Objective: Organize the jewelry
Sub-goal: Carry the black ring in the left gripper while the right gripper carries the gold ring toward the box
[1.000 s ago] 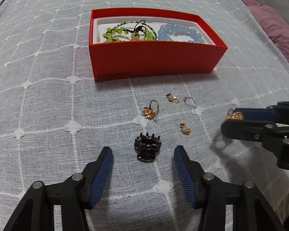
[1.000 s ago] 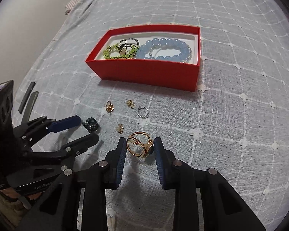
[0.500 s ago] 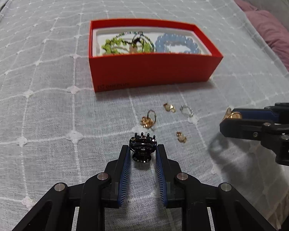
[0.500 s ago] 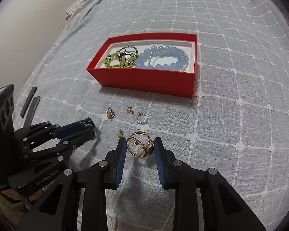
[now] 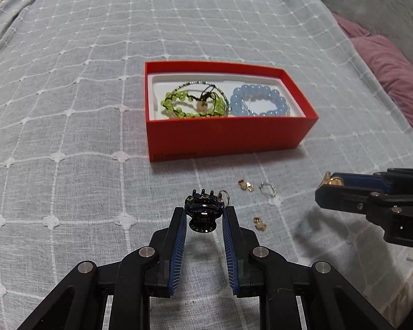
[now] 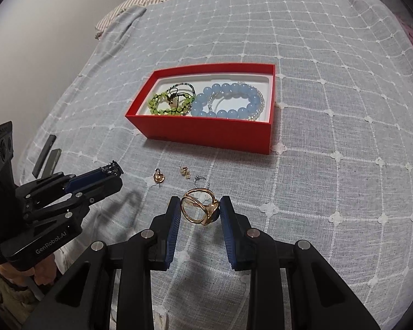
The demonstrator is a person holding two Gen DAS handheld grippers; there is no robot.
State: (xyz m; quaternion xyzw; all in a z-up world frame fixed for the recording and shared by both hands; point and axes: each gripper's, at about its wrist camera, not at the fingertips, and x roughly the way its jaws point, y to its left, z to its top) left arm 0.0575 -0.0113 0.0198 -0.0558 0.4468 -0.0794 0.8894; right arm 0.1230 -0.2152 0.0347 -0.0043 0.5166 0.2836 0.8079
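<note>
Black hair claw [image 5: 203, 212] clamped between left jaws; gold ring [image 6: 200, 209] between right.

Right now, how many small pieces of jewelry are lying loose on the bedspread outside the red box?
4, below the red box: a gold earring left, a gold stud in the middle, a silver hoop right, and another gold stud nearest. The grippers may hide more.
</note>
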